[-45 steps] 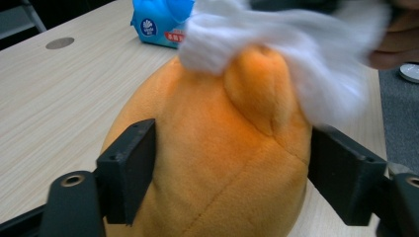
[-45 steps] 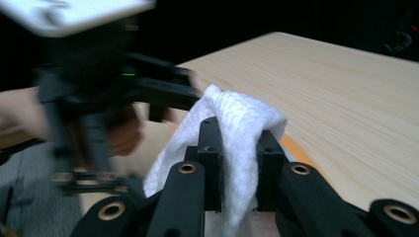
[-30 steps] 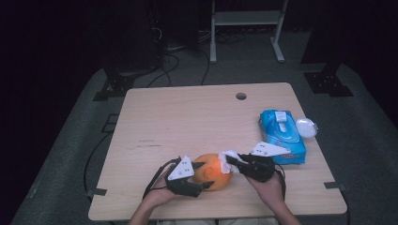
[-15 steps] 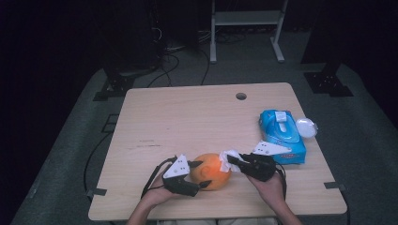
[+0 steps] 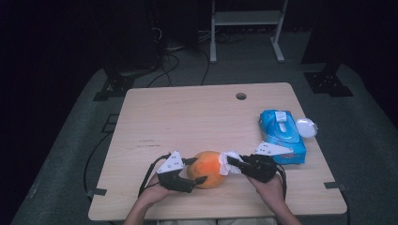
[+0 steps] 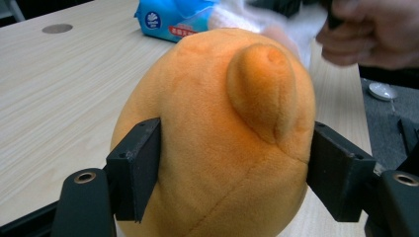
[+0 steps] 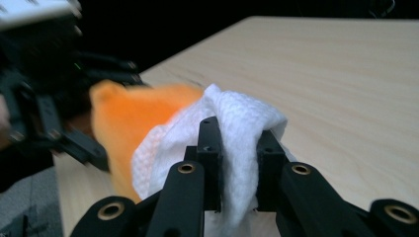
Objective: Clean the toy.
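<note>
High view: pale wooden table (image 5: 197, 117) on grey carpet (image 5: 366, 122), dark room.

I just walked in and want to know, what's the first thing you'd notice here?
The bright orange plush toy near the table's front edge stands out first, squeezed between the jaws of the left claw. Right beside it, the right claw pinches a white wipe against the toy. Farther right lies a blue wipes pack.
</note>
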Tool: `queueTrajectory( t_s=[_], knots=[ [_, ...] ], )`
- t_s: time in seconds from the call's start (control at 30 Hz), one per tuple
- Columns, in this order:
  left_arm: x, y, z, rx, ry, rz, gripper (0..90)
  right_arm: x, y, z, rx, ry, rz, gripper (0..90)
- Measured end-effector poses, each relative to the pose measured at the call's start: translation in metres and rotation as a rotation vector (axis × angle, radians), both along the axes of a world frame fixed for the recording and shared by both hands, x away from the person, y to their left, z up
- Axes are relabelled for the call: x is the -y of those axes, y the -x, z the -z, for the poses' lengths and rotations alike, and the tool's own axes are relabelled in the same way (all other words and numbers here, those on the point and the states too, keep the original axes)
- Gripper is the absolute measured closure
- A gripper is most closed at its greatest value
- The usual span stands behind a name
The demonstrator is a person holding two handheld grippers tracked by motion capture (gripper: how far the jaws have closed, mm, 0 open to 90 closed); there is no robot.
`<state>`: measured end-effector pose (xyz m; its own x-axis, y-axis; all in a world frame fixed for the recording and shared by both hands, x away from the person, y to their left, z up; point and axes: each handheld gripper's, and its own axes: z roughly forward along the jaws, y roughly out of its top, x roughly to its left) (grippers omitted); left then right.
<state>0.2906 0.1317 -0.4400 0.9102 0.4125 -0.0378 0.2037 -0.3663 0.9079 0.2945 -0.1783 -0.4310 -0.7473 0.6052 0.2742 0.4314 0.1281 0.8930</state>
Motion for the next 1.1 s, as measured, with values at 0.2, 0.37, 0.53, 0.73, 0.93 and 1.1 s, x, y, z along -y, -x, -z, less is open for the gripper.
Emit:
queueTrajectory(
  t_s=[0.2,0.37,0.53,0.73,0.93,1.1],
  knots=[
    [-0.002,-0.001,0.001,-0.006,0.004,-0.003,27.0,-0.002,-0.003,0.004,-0.008,0.012,0.022,77.3],
    [-0.004,-0.002,0.001,-0.019,0.016,-0.011,26.8,-0.004,-0.004,0.008,-0.030,-0.006,0.009,77.3],
    [0.000,0.001,0.001,-0.001,-0.011,0.010,26.5,-0.002,-0.003,0.002,-0.032,-0.041,0.013,77.2],
    [0.004,0.002,0.001,0.004,-0.022,0.029,26.6,0.000,-0.003,0.001,-0.021,-0.042,0.016,77.2],
    [0.014,0.007,-0.002,0.011,-0.035,0.016,26.6,-0.010,0.007,-0.010,0.017,-0.058,-0.023,77.2],
    [0.019,0.008,-0.003,0.022,-0.038,0.025,26.1,-0.013,0.007,-0.009,0.039,-0.019,-0.021,77.3]
  ],
)
